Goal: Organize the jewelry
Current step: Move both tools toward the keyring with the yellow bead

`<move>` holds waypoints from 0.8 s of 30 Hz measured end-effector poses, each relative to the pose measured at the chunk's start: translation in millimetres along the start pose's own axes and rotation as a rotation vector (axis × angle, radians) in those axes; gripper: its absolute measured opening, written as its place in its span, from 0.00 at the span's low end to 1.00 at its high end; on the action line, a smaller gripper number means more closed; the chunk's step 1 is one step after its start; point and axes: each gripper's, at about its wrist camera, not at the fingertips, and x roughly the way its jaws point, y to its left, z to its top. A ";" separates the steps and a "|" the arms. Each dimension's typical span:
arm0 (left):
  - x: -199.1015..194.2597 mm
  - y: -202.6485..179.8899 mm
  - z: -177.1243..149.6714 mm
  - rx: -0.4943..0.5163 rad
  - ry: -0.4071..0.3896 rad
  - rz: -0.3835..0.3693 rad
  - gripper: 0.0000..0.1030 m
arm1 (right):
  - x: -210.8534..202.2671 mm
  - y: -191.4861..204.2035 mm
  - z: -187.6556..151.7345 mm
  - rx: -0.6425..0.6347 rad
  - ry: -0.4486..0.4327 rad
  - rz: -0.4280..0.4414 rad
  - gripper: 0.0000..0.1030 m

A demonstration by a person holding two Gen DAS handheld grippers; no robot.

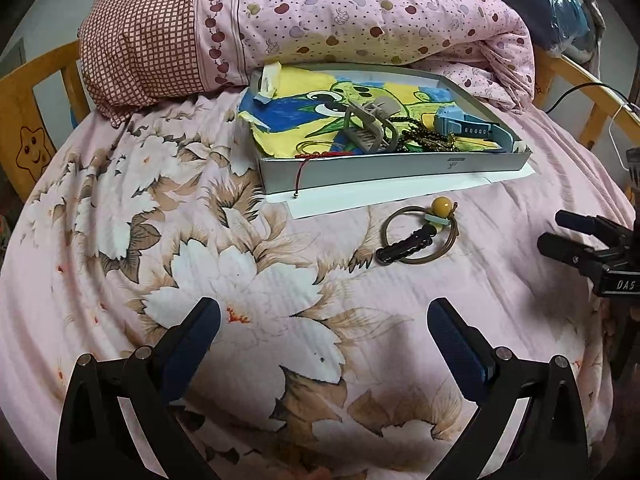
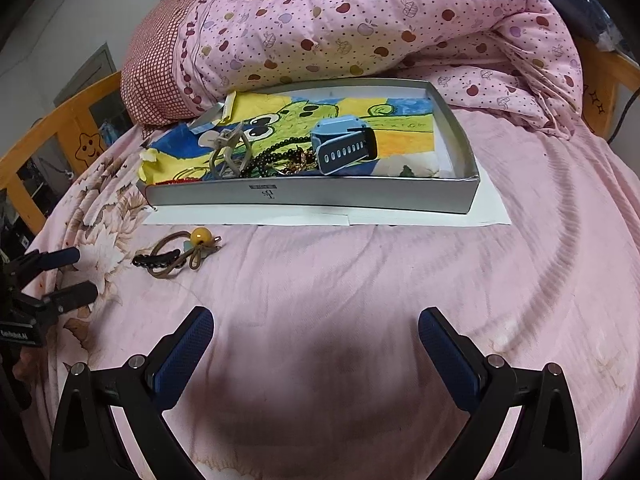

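Left tongs [image 1: 324,320] spread wide, nothing between them, hovering over the floral bedsheet [image 1: 120,208]. Right tongs [image 2: 316,328] likewise wide and empty, over plain pink sheet.

Loose pieces on the bed, just in front of the grey box [image 2: 312,198]: a brown hair tie with a yellow bead [image 1: 442,203] and a black clip [image 1: 404,249] lying across the loop, the two touching. They lie between the two tongs, nearer the right in the left wrist view.

Already in the box: blue watch [image 2: 344,150], grey claw clip [image 1: 370,130], dark bead strand [image 2: 272,154], gold chain, thin red cord [image 1: 320,156] trailing over the front wall.

Handling, as judged: the tie is light, limp and elastic; it will drape and may drag the clip along if the two are hooked together. The bead is hard, round and likely slippery, a poor purchase. Better to pinch the cord itself at the bare far arc. The clip looks rigid and light; take it across its narrow middle. Soft bedding gives under pressure, so the tongs may catch sheet along with the cord.
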 end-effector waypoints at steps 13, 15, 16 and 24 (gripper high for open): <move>3.6 1.8 6.4 -0.001 -0.023 -0.070 0.98 | 11.5 2.6 9.4 -0.151 0.020 0.129 1.00; 4.9 -0.3 8.0 0.020 -0.028 -0.087 0.95 | 15.0 1.2 14.5 -0.179 0.031 0.153 1.00; 6.0 -0.8 8.6 0.029 -0.029 -0.091 0.94 | 16.4 1.5 16.3 -0.190 0.033 0.161 0.99; 22.0 2.7 8.6 0.034 -0.005 -0.106 0.91 | 29.7 1.8 22.5 -0.239 0.062 0.182 0.94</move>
